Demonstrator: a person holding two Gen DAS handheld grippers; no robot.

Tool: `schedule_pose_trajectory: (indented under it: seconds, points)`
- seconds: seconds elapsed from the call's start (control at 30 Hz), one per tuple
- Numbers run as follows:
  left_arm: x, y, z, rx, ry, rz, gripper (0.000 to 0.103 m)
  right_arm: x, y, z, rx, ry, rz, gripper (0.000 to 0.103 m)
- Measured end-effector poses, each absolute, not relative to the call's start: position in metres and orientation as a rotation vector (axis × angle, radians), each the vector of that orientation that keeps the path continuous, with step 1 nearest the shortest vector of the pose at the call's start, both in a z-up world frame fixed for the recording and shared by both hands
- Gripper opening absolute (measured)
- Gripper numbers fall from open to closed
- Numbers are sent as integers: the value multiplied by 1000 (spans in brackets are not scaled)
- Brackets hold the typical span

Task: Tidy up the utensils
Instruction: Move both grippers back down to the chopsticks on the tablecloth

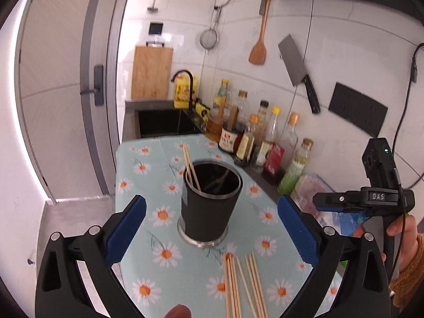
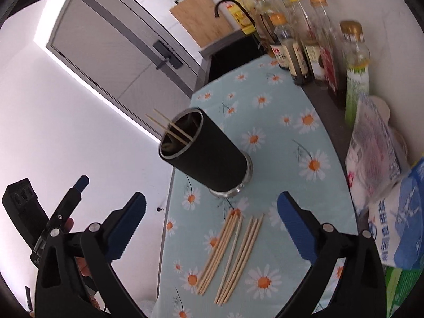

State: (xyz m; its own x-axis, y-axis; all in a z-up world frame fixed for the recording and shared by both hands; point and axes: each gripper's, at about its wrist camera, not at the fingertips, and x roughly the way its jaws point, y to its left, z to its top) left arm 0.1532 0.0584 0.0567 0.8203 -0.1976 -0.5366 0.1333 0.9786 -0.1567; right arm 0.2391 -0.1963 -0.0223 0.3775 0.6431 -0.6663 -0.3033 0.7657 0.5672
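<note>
Black hand-held gripper [image 1: 212, 228], blue ribbed pads [image 1: 127, 228]

A home kitchen. On the tiled wall hang a cleaver [image 1: 298, 71], a wooden spatula [image 1: 258, 45] and a strainer [image 1: 208, 38]. A cutting board [image 1: 151, 73] leans behind a dark sink [image 1: 164, 123] with a black tap [image 1: 185, 84]. Bottles [image 1: 265, 137] of oil and sauce line the desk [image 1: 148, 185], which is covered with a daisy-print cloth.
</note>
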Motion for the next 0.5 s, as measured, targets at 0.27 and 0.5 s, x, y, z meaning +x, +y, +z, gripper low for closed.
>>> schedule_pose_trajectory:
  seconds: [0.27,0.5]
  points:
    - [164,72,2,-80,851,-268,97,221,-168,-94,375,1311,443,87]
    - [182,68,-45,-40,1066,-344,97,226,-157,-133,360,1439,301,49]
